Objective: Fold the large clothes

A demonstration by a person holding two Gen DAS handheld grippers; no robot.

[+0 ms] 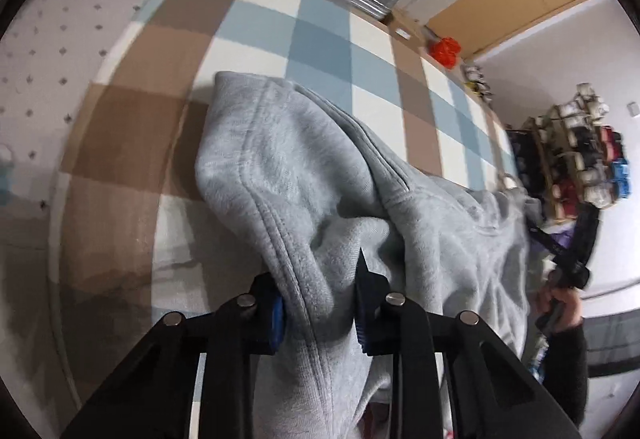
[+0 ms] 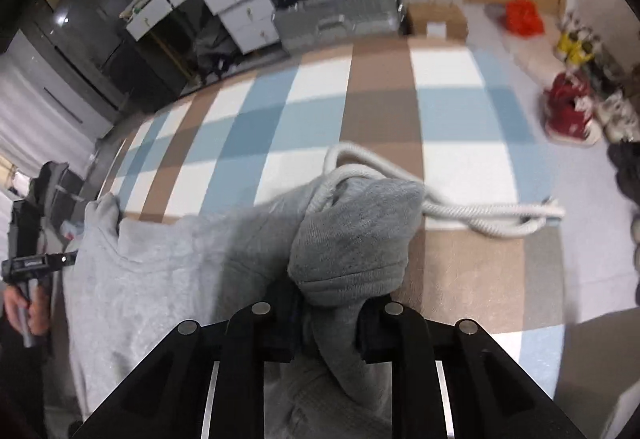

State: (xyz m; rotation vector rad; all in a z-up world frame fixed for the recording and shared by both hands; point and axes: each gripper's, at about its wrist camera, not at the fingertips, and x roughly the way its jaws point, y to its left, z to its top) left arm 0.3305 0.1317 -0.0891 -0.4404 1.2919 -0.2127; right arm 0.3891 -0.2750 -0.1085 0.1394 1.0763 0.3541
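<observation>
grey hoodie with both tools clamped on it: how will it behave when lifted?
Likely floppy: the grey hoodie bunches and sags between the left tool and right tool. Thick fleece probably grips well. The loose drawcord would probably dangle.

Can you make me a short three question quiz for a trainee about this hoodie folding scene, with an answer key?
1. True or false: the left gripper is clamped on the grey hoodie.
2. What lies on the checked blanket just beyond the right gripper?
A. a white drawcord
B. a belt
C. a towel
3. Fill in: the fabric bunched between the right gripper's pads is coloured ____.

Key:
1. True; hoodie fabric is pinched between its pads.
2. A, the white drawcord.
3. Grey.
</observation>
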